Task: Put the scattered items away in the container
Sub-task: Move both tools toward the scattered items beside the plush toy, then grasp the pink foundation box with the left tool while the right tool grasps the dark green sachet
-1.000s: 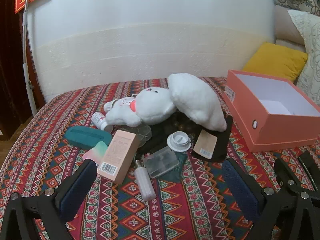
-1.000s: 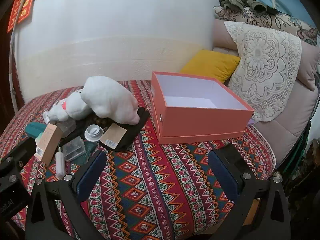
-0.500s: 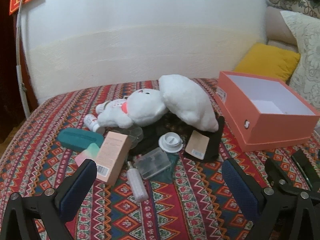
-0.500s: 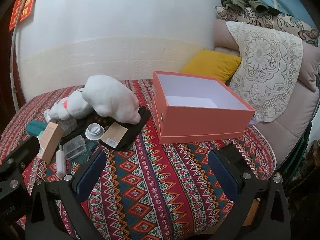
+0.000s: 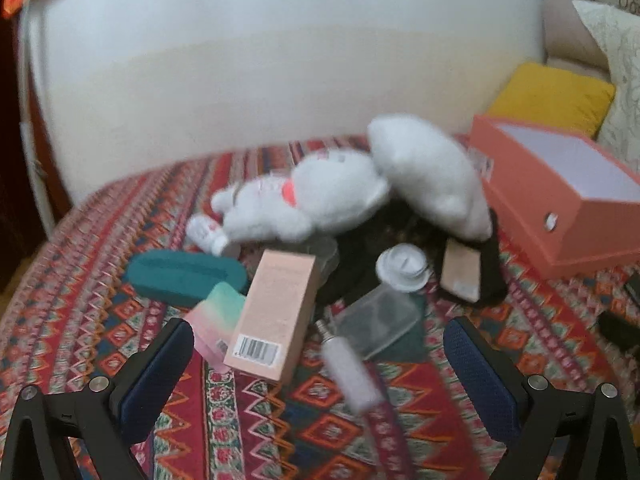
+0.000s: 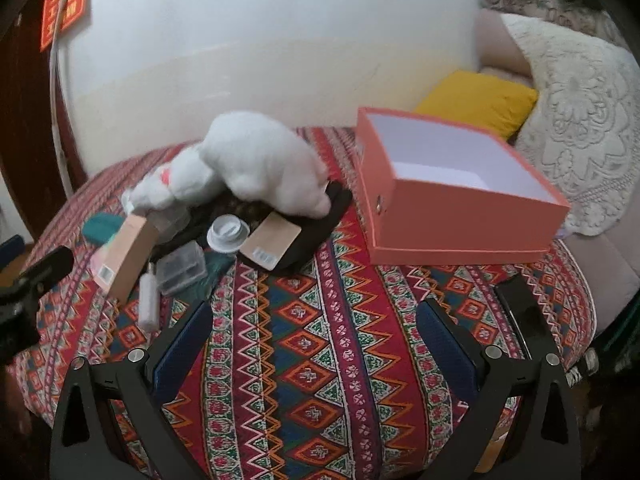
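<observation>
Bedspread (image 6: 320, 320) of red patterned cloth covers the bed, backed by a white wall (image 6: 260, 40); a yellow cushion (image 6: 480, 100) lies behind the orange box (image 6: 452, 216). The box stands open, its inside bare, with clear cloth in front of it. Left of the box lie the scattered items: white plush toy (image 5: 344, 196), pink carton (image 5: 276, 312), clear case (image 5: 376, 320), white bottle (image 5: 350, 368), white lid (image 5: 402, 266). Left claw (image 5: 318, 356) and right claw (image 6: 314, 344) are both spread wide, empty, touching nothing.
</observation>
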The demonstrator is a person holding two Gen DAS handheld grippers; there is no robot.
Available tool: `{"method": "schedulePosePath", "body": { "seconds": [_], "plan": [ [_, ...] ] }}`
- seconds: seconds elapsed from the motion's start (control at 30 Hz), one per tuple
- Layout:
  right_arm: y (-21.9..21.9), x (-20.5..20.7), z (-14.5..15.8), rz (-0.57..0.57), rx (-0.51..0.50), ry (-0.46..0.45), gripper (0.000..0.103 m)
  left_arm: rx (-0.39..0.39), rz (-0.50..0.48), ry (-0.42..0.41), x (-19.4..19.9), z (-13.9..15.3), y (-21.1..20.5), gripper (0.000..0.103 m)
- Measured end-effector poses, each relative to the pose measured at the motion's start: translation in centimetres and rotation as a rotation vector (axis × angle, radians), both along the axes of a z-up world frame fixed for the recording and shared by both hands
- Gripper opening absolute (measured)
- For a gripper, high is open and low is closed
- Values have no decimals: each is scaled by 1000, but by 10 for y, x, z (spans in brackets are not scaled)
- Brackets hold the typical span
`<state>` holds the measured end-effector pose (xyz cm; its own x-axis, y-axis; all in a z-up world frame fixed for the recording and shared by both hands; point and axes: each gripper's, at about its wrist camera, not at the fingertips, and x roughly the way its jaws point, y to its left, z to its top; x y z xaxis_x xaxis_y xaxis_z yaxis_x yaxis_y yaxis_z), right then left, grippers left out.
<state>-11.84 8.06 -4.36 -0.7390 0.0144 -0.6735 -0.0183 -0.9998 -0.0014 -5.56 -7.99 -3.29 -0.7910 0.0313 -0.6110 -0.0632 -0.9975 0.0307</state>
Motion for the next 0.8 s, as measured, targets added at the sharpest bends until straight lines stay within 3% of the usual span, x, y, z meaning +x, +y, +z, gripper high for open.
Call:
{"method": "schedulePosePath", "body": {
  "seconds": [0.23, 0.37, 0.43, 0.47, 0.5, 0.63, 0.8],
  "plan": [
    [-17, -55, -3, 96, 1, -65, 103, -95, -7, -121, -67, -56, -15, 103],
    [-39, -96, -29, 182, -33, -144, 98, -113, -44, -165, -91, -74, -10, 102],
    [-52, -109, -48, 218, -16, -197, 95, -94, -59, -200, -99, -83, -12, 94],
    [-58, -114, -57, 234, -4, -217, 95, -86, -67, -218, -103, -88, -13, 80],
    [-63, -116, -63, 247, 12, -226, 95, -76, -75, -237, -106, -92, -15, 56],
    [-85, -123, -75, 319, 52, -229, 96, 7, -86, -276, -110, -95, -33, 52],
    [-119, -133, -90, 398, 42, -257, 96, 23, -58, -250, -98, -83, -44, 52]
  ]
}}
